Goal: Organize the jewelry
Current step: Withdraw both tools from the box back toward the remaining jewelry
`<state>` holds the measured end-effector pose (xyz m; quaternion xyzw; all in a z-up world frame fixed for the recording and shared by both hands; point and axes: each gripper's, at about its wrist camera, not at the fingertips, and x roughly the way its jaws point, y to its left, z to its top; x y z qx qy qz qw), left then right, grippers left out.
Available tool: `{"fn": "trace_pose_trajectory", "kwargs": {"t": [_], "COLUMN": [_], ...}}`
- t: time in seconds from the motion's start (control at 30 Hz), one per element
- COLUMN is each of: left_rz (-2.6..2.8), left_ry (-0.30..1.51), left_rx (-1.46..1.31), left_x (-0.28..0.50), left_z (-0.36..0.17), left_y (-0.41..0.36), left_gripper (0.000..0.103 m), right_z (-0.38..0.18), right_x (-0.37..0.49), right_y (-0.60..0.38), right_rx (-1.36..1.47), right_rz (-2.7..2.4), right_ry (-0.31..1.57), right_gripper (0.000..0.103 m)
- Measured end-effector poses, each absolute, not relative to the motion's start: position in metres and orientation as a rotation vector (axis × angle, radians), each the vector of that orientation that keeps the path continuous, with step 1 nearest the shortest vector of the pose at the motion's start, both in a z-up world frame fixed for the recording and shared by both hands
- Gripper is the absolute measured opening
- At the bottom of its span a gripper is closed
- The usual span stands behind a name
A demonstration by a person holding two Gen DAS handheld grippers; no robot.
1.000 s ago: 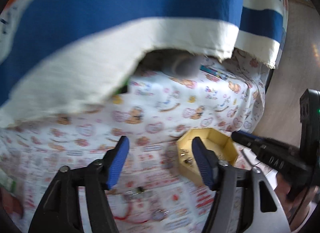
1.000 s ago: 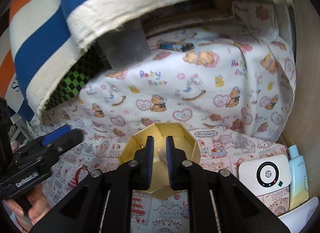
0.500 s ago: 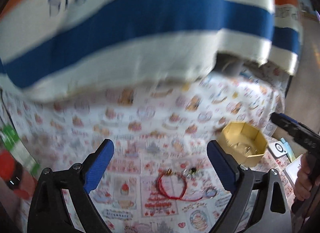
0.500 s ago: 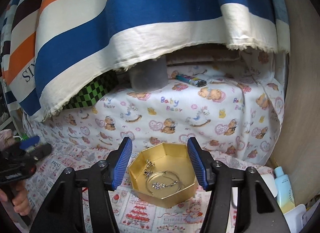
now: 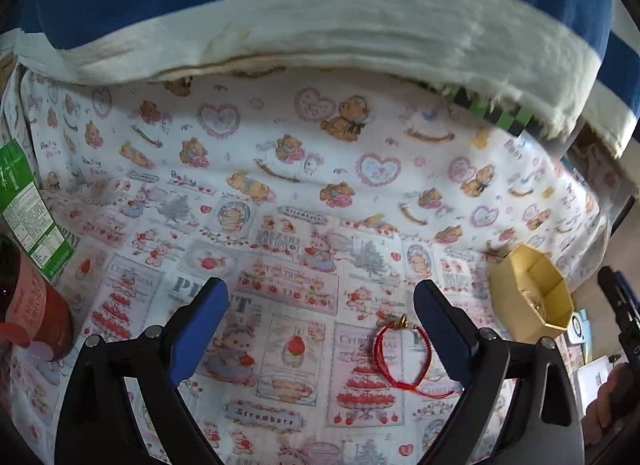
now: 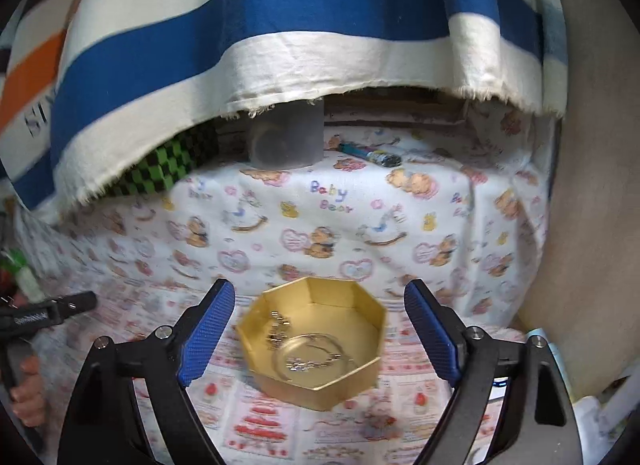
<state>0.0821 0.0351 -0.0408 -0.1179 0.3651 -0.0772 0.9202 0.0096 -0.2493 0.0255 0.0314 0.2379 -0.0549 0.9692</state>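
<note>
While both jaws gape empty, octagonal gold tray (image 6: 320,389) cradles chains; red cord bracelet (image 5: 402,357) outside.

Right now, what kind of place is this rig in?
Probably a home, likely a cluttered bedroom or living corner rather than a lab. The work surface is a baby-bear print cloth, a striped blanket hangs over it, and a gold box holds jewelry beside a red string bracelet.

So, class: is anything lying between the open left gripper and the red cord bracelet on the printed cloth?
Nothing visible does. The red cord bracelet lies on bare printed cloth, just inside the right-hand finger of the open left gripper. The gold box sits off to the side, clear of that path.
</note>
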Motion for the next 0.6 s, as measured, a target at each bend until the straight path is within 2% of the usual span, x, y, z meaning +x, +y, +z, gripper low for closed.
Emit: {"fn": "trace_pose_trajectory", "kwargs": {"t": [0.1,0.2,0.23,0.43,0.5,0.53,0.57,0.6], "left_rz": [-0.154,-0.12,-0.113,-0.049,-0.047,-0.048,-0.056,-0.068], "left_ry": [0.779,0.778,0.778,0.718,0.664,0.643,0.628,0.62], "left_rx": [-0.218,-0.16,-0.148,-0.078,-0.063,-0.065,-0.07,-0.076], "left_x": [0.086,0.087,0.087,0.077,0.068,0.065,0.062,0.06], "left_z": [-0.045,-0.046,-0.047,-0.03,-0.019,-0.014,-0.01,-0.008], "left_y": [0.031,0.025,0.024,0.022,0.022,0.022,0.023,0.023], "left_gripper": [0.093,0.093,0.093,0.093,0.094,0.095,0.097,0.097], "right_z": [0.026,0.026,0.026,0.027,0.027,0.027,0.026,0.025], "right_x": [0.007,0.005,0.004,-0.003,0.0,0.002,0.003,0.005], "right_y": [-0.239,-0.228,-0.225,-0.208,-0.204,-0.203,-0.202,-0.201], "right_rx": [0.011,-0.027,-0.034,-0.042,-0.038,-0.019,0.006,0.048], "right_rz": [-0.093,-0.045,-0.033,-0.013,0.045,0.122,0.169,0.201], "right_ry": [0.464,0.463,0.46,0.445,0.524,0.568,0.593,0.626], "right_gripper": [0.09,0.097,0.103,0.103,0.103,0.098,0.085,0.082]}}
